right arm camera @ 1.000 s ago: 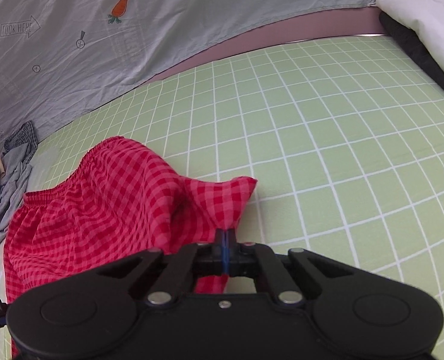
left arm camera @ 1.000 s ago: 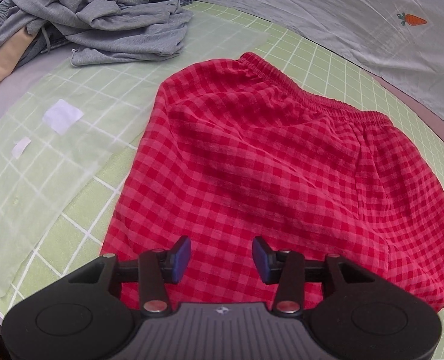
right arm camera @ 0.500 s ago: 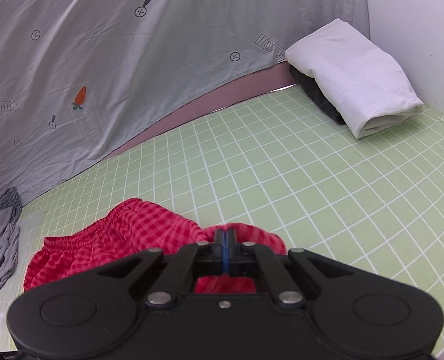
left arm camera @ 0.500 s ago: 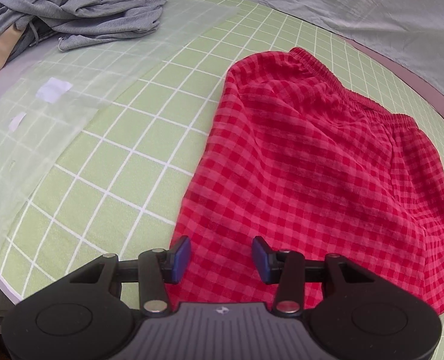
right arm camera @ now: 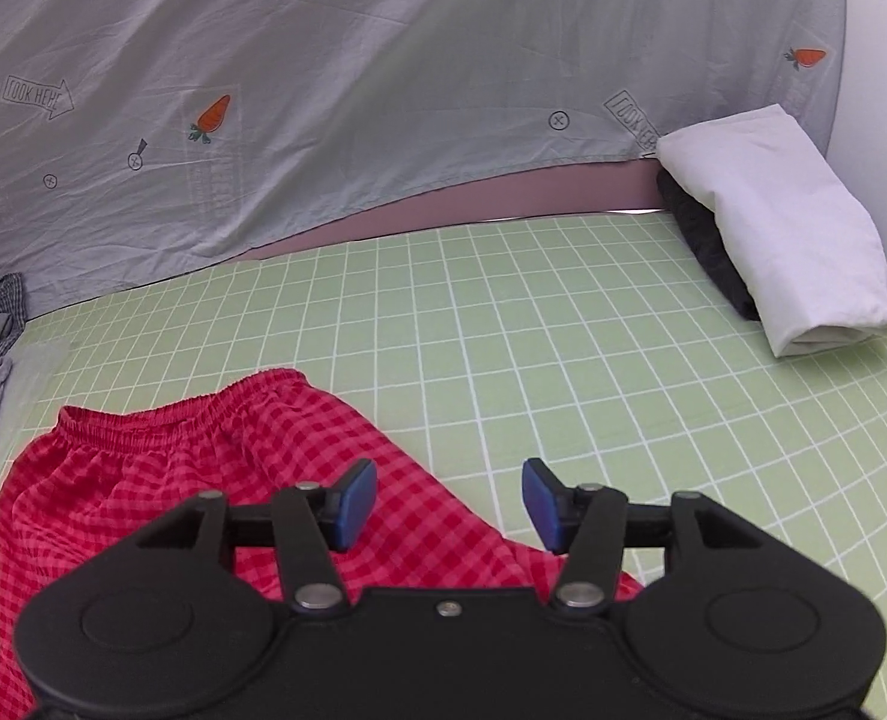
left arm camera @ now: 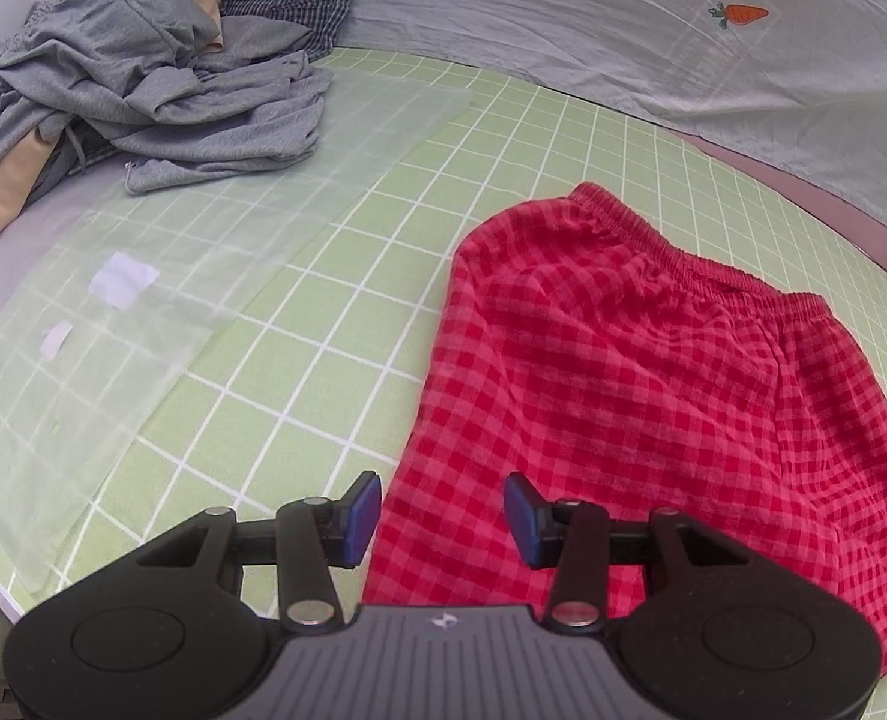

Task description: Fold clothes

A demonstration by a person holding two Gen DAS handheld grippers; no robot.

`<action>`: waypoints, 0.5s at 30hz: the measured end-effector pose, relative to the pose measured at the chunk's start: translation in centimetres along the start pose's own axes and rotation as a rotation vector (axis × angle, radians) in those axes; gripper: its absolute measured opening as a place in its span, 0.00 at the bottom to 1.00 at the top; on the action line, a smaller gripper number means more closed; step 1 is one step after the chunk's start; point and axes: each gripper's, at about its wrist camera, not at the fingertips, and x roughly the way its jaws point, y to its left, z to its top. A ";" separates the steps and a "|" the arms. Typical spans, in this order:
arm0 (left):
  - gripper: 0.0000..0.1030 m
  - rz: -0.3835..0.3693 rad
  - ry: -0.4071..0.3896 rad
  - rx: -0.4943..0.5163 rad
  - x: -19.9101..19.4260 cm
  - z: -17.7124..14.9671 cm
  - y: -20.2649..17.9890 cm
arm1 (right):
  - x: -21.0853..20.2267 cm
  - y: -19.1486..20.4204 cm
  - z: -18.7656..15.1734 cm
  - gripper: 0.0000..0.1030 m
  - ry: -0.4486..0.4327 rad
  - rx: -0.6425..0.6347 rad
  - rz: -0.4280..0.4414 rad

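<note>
Two sets of tongs hang released over red checked shorts [left arm camera: 653,396] spread on the green grid mat [right arm camera: 563,330]: left tongs [left arm camera: 441,517] at the near left hem, right tongs [right arm camera: 449,504] over the right edge, waistband [right arm camera: 179,414] lying farthest away.

right gripper [right arm camera: 449,501]: a second ago we had its fingers [right arm camera: 356,501] clamped on a fold of the red checked shorts [right arm camera: 203,480]; now they stand apart with nothing between them
red checked shorts: the corner we had lifted has dropped, and the cloth lies flat on the green grid mat [right arm camera: 563,360]; in the left view the shorts [left arm camera: 653,420] have shifted to the right
left gripper [left arm camera: 441,519]: earlier its fingers were over the middle of the hem; now we have them over the left edge of the shorts
</note>
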 end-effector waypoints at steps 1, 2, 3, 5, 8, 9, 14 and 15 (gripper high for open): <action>0.45 -0.004 -0.004 0.007 0.3 0.6 -0.3 | 0.6 0.5 0.2 0.53 0.007 -0.008 0.012; 0.45 -0.009 -0.008 0.014 0.7 1.2 -0.5 | 1.1 0.9 0.5 0.53 0.014 -0.016 0.024; 0.45 -0.013 -0.012 0.021 1.1 1.8 -0.8 | 1.7 1.4 0.7 0.53 0.021 -0.024 0.036; 0.45 -0.017 -0.021 0.046 2.0 3.2 -1.4 | 2.9 2.5 1.3 0.53 0.038 -0.041 0.050; 0.47 -0.027 -0.031 0.086 3.7 5.4 -2.3 | 5.1 4.0 2.1 0.55 0.062 -0.073 0.072; 0.50 -0.035 -0.036 0.101 4.3 6.1 -2.7 | 5.8 4.5 2.4 0.55 0.071 -0.083 0.081; 0.56 -0.097 -0.022 0.175 7.3 8.6 -4.9 | 9.7 7.0 3.6 0.57 0.105 -0.152 0.126; 0.56 -0.111 -0.014 0.189 7.9 8.9 -5.3 | 10.5 7.4 3.8 0.57 0.119 -0.158 0.130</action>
